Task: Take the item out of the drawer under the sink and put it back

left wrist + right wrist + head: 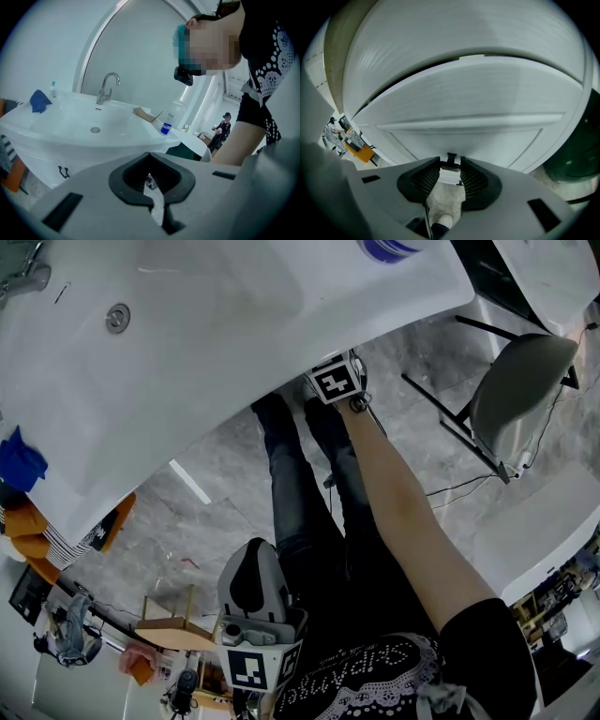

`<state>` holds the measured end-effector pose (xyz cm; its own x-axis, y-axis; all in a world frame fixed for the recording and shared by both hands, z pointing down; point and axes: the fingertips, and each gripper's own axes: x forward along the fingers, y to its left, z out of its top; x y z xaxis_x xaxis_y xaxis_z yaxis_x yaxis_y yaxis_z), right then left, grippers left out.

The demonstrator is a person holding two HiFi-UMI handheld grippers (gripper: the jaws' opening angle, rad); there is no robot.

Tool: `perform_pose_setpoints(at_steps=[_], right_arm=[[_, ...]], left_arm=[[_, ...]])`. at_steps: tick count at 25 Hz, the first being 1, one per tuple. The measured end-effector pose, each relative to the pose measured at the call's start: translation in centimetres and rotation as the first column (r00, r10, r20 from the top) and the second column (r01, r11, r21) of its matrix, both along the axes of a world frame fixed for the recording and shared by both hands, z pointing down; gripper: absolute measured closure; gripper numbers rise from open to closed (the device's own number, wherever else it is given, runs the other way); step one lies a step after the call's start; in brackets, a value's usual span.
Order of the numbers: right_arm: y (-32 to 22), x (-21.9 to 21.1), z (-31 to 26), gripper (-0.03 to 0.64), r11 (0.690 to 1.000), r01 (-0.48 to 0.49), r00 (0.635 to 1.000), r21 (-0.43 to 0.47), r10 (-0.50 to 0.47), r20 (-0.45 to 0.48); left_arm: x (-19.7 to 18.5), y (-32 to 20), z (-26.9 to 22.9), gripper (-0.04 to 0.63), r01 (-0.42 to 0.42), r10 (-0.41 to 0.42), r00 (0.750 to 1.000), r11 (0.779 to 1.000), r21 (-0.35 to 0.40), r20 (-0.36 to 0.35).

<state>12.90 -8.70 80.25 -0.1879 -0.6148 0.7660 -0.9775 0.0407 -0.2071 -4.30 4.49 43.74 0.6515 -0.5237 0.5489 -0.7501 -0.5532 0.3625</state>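
The right gripper (451, 165) grasps the one small black handle (451, 158) of the closed white drawer (478, 126), which stretches across frame centre, its contents hidden. The left gripper (149, 154) is clenched, empty. On the sink (70, 119) are one faucet (107, 86), one blue cloth (40, 101) and one blue-capped bottle (171, 119).

Bathroom mock-up in a workroom: white oval ceramic washbasin (70, 124), curved chrome tap (107, 86), grey marble-look floor (225, 460), grey plastic chair (520, 381) alongside.

Upside-down white lettering across the black shirt (466, 645), too distorted to read.
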Motion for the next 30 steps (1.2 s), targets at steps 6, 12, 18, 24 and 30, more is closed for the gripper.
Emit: perform_pose_setpoints(at_steps=[6,12,18,24,30], right_arm=[[0.6,0.0,0.1,0.482,1.0,0.009,1.0,-0.015,-0.009,-0.006],[2.0,-0.3,0.1,0.482,1.0,0.016,1.0,-0.023,-0.017,-0.009],[2.8,-0.4,0.1,0.48,1.0,0.018,1.0,-0.021,-0.018,-0.01],[3.5,-0.5,0.0,0.48,0.999,0.031,1.0,-0.015,-0.031,-0.006],[4.4,-0.5,0.2,0.48,0.999,0.029,1.0,-0.018,-0.029,-0.001]], left_arm=[[0.0,0.0,-0.2,0.591,0.001,-0.001,1.0,1.0,0.005,-0.003],[0.2,-0.3,-0.6,0.591,0.005,-0.004,1.0,1.0,0.017,-0.014],[0.6,-0.5,-0.7,0.591,0.003,-0.003,1.0,1.0,0.022,-0.015],[1.1,-0.6,-0.8,0.591,-0.001,0.001,1.0,1.0,0.02,-0.016],[1.4,-0.7,-0.8,0.591,0.001,0.0,1.0,1.0,0.022,-0.016]])
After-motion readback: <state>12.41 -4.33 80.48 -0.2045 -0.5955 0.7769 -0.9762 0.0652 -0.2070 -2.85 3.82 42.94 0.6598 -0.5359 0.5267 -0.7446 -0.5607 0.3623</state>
